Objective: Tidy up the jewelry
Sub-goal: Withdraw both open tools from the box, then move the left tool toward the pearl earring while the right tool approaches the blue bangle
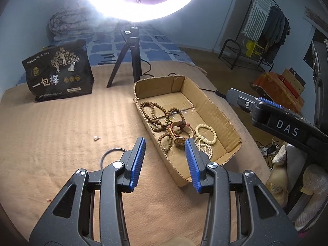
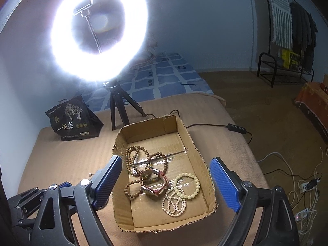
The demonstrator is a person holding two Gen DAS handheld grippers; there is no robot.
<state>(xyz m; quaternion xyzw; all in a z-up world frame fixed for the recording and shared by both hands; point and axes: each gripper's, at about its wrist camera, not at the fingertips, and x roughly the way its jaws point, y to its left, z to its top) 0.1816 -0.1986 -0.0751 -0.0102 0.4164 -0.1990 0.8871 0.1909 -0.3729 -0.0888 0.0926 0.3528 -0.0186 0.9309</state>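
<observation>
An open cardboard box [image 1: 217, 110] [image 2: 190, 141] lies on the tan blanket. Inside it are brown wooden bead strands [image 1: 155, 112] [image 2: 139, 155], a red-strapped watch [image 1: 181, 132] [image 2: 153, 182], a cream bead bracelet [image 1: 206, 133] [image 2: 187, 185] and a small pearl bracelet [image 1: 205, 148] [image 2: 174, 204]. A pearl earring [image 1: 95, 137] [image 2: 90, 173] and a thin dark ring [image 1: 111, 155] lie on the blanket left of the box. My left gripper [image 1: 165, 160] is open and empty at the box's near left corner. My right gripper [image 2: 164, 182] is open and empty above the box.
A ring light on a black tripod [image 1: 127, 61] [image 2: 117, 108] stands behind the box. A black printed bag [image 1: 58, 71] [image 2: 72, 119] sits at the back left. A cable with a switch [image 2: 237, 127] runs off the bed's right edge. Power strips and cords [image 2: 305, 186] lie on the floor.
</observation>
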